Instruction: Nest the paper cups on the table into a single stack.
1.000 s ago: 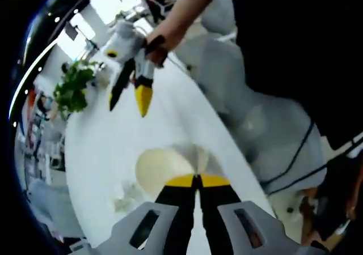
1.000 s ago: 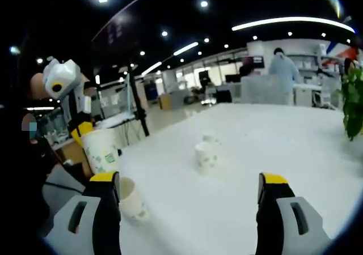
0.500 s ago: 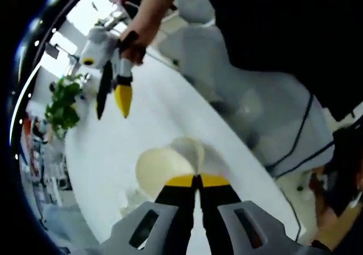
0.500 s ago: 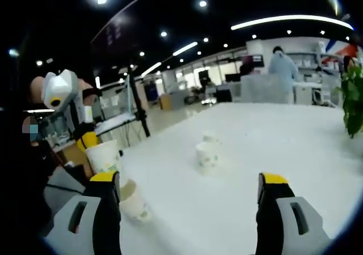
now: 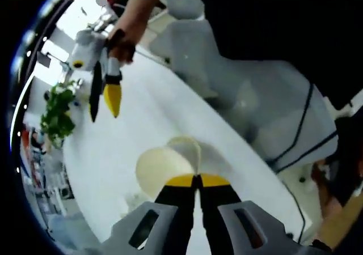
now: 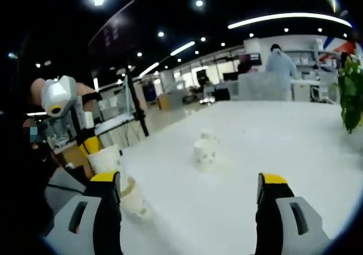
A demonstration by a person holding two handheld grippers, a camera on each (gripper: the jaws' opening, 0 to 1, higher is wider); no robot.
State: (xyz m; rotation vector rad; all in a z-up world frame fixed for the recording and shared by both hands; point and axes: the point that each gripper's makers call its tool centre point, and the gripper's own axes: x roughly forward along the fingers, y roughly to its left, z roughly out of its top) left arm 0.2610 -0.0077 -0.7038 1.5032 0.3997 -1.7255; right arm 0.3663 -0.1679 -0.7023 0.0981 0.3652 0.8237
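left gripper (image 5: 196, 179): we see our jaws pressed together on the rim of a paper cup (image 5: 160, 169), whose open mouth faces the camera; in the right gripper view this gripper (image 6: 91, 147) holds that cup (image 6: 105, 160) just above another.
lower cup (image 6: 133, 197): we see it standing on the white table (image 6: 283, 147) near the edge, right under the held one, the two touching or nearly so; we cannot tell which.
right gripper (image 6: 190, 181): our jaws stand wide apart with nothing between them; in the left gripper view it (image 5: 103, 99) hangs over the table.
far cups (image 6: 205, 152): two more stand mid-table, one behind the other, well apart from the held cup.
plant (image 6: 350, 96): at the far right edge.
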